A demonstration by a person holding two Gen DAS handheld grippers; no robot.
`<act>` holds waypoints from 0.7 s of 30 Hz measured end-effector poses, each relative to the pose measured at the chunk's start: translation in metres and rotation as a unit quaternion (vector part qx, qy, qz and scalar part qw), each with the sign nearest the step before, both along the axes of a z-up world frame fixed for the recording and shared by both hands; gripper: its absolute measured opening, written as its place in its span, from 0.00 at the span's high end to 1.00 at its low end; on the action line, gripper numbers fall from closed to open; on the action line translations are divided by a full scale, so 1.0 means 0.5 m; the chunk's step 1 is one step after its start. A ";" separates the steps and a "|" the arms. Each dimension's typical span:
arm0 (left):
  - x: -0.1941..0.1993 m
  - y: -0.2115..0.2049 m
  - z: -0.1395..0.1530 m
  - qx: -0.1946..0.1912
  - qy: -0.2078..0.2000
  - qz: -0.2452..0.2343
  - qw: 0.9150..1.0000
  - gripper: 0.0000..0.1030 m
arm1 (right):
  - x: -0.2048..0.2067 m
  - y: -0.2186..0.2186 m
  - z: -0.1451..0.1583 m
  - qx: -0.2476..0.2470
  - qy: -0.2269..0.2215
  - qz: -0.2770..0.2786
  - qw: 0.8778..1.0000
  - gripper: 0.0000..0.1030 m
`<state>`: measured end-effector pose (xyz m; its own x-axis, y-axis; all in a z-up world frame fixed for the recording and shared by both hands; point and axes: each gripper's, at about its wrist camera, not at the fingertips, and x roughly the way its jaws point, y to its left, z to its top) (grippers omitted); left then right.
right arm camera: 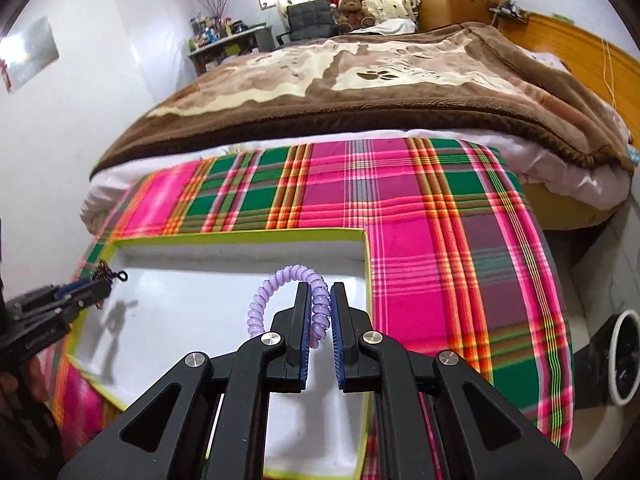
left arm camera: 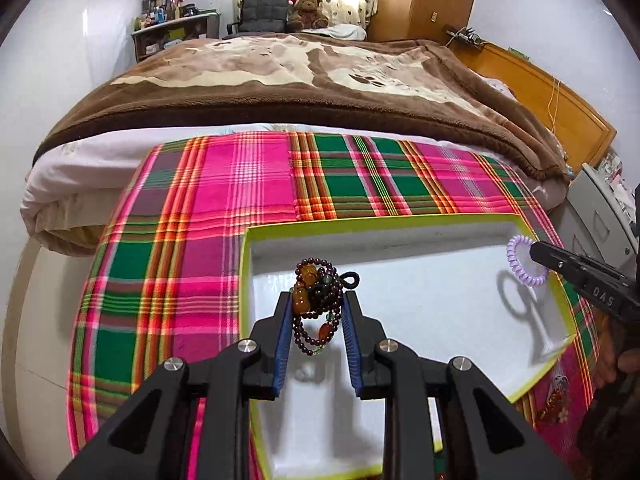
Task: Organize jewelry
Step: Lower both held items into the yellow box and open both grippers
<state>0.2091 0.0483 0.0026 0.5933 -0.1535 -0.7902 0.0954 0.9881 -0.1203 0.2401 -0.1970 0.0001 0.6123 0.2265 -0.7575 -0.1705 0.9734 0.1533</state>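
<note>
A white tray with a lime-green rim [left arm camera: 360,221] [right arm camera: 240,235] lies on the plaid cloth. My left gripper [left arm camera: 316,300] is shut on a bundle of dark red beads with amber pieces [left arm camera: 316,304], held above the tray's left part. My right gripper [right arm camera: 320,292] is shut on a lilac spiral hair tie [right arm camera: 280,280], its loop sticking up and to the left over the tray. In the left wrist view the hair tie [left arm camera: 520,260] hangs from the right gripper [left arm camera: 534,250] at the tray's right rim. The left gripper [right arm camera: 104,282] with the beads [right arm camera: 102,270] shows at the left of the right wrist view.
The pink and green plaid cloth [left arm camera: 192,240] covers a table against a bed with a brown blanket [left arm camera: 300,76]. An orange beaded piece [left arm camera: 554,400] lies on the cloth right of the tray. A cabinet [left arm camera: 600,216] stands at the right. A person's hand [right arm camera: 24,384] holds the left gripper.
</note>
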 end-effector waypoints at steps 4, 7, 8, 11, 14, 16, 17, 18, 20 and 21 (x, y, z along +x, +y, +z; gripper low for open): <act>0.015 0.000 -0.014 0.008 0.009 0.004 1.000 0.75 | 0.014 0.012 -0.010 -0.014 0.002 0.003 1.000 0.90; 0.021 0.002 -0.023 0.009 0.015 0.009 1.000 0.75 | 0.022 0.018 -0.014 -0.026 0.002 0.002 1.000 0.90; 0.020 0.000 -0.025 0.011 0.014 0.008 1.000 0.75 | 0.023 0.021 -0.015 -0.033 0.000 0.003 0.999 0.90; 0.023 -0.001 -0.030 0.010 0.018 0.007 1.000 0.75 | 0.031 0.029 -0.022 -0.045 0.003 0.006 0.999 0.90; 0.024 -0.005 -0.030 0.013 0.018 0.005 1.000 0.75 | 0.033 0.034 -0.028 -0.052 0.005 0.007 0.999 0.90; 0.030 -0.008 -0.033 0.010 0.022 0.004 1.000 0.75 | 0.034 0.037 -0.031 -0.057 0.006 0.009 0.998 0.90; 0.030 -0.008 -0.034 0.010 0.022 0.004 1.000 0.74 | 0.035 0.038 -0.032 -0.055 0.007 0.010 0.998 0.90; 0.031 -0.009 -0.034 0.010 0.022 0.003 1.000 0.74 | 0.037 0.037 -0.034 -0.055 0.009 0.010 0.998 0.90; 0.031 -0.009 -0.034 0.012 0.023 0.003 1.000 0.73 | 0.039 0.038 -0.037 -0.063 0.010 0.008 0.998 0.90; 0.030 -0.009 -0.034 0.013 0.024 0.002 1.000 0.72 | 0.039 0.038 -0.038 -0.067 0.008 0.008 0.998 0.90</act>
